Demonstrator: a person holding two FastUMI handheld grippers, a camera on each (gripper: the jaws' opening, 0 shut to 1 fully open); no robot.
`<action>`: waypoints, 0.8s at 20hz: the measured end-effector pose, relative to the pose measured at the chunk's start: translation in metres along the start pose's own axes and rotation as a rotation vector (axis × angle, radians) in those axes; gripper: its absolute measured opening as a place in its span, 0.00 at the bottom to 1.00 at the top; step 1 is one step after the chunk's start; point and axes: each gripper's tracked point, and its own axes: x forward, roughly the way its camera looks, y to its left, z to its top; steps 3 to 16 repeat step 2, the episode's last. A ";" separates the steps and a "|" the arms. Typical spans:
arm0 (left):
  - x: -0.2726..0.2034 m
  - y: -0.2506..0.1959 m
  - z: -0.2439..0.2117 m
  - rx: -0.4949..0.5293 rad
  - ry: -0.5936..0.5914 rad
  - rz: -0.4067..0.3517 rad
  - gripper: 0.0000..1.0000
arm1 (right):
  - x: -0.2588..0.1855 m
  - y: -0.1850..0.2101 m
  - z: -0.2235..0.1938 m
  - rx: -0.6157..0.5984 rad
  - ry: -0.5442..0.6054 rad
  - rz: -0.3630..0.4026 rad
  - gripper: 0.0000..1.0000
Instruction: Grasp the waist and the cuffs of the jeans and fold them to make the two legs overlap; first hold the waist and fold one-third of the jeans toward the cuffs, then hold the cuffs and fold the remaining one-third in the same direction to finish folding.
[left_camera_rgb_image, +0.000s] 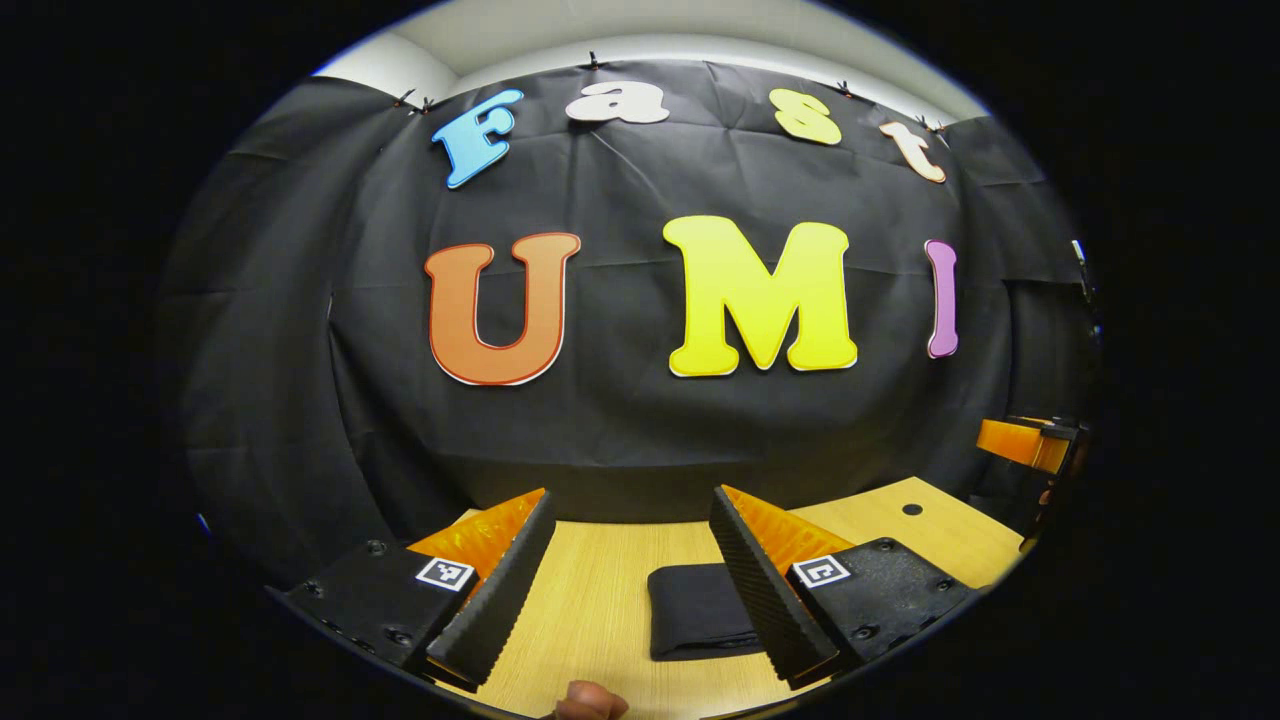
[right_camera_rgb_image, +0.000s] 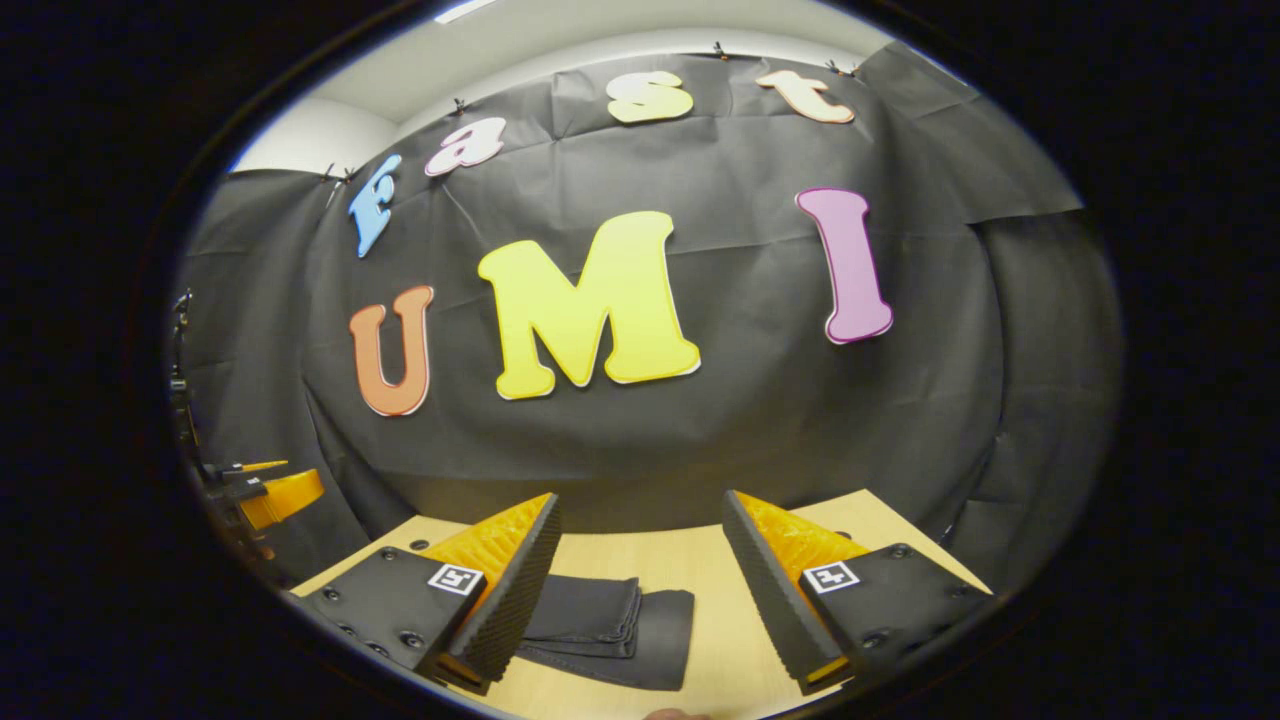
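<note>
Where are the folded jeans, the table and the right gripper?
folded jeans (right_camera_rgb_image: 600, 625): right gripper view, stacked layers.
table (left_camera_rgb_image: 600, 590): left gripper view, bare top.
right gripper (right_camera_rgb_image: 640, 590): right gripper view, midway between its open fingers.

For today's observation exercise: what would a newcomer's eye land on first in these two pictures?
Probably the folded dark jeans lying on the pale wooden table, a compact stack low in both views. Next, each gripper's open fingers framing it: the left gripper and the right gripper both hold nothing.

The folded jeans (right_camera_rgb_image: 610, 625) lie on the table (right_camera_rgb_image: 690, 560), in front of the booth wall (right_camera_rgb_image: 700, 420).
</note>
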 end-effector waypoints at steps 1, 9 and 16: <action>0.000 0.000 0.001 0.003 -0.002 0.000 0.99 | -0.001 0.000 0.001 0.000 -0.003 -0.001 1.00; -0.001 0.000 0.002 0.004 -0.004 -0.001 0.99 | -0.001 0.000 0.001 0.000 -0.003 -0.001 0.99; -0.001 0.000 0.002 0.004 -0.004 -0.001 0.99 | -0.001 0.000 0.001 0.000 -0.003 -0.001 0.99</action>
